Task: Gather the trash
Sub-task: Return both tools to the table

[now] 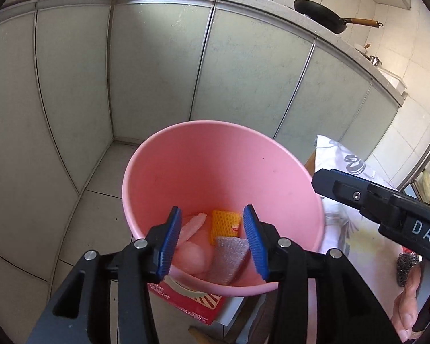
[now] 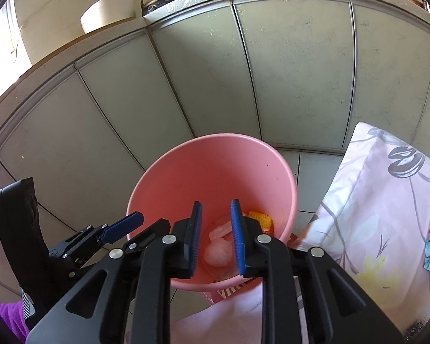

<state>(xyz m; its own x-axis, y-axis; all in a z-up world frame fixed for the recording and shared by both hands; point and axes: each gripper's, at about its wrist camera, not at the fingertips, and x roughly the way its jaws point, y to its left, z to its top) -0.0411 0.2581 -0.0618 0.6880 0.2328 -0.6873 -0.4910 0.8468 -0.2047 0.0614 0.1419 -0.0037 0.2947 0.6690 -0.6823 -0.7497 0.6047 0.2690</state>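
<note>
Currently both grippers hang over a pink bucket (image 1: 223, 172) that stands on the tiled floor (image 1: 94, 209) in front of grey-green cabinet doors (image 1: 157, 66).

Left gripper (image 1: 213, 242): blue pads spread wide, nothing between them. Seen through the gap, the trash lies at the bucket bottom: an orange foam net (image 1: 225, 223) at 12 o'clock, pale pink wrappers (image 1: 190, 246) at 9 o'clock, and a piece of bubble wrap (image 1: 229, 258) at 5 o'clock. All rest loose, touching one another.

Right gripper (image 2: 215, 239): pads parted by a narrower gap, nothing clamped. It sits above the near rim of the bucket, at 6 o'clock of the opening.

In the right wrist view the left gripper's finger reaches in from 8 o'clock. A floral cloth (image 2: 381, 215) lies at 3 o'clock of the bucket, just beside its wall. A red printed carton (image 1: 192, 304) lies under the near rim, partly hidden. Two dark pans (image 1: 321, 15) sit on the countertop at 1 o'clock.
</note>
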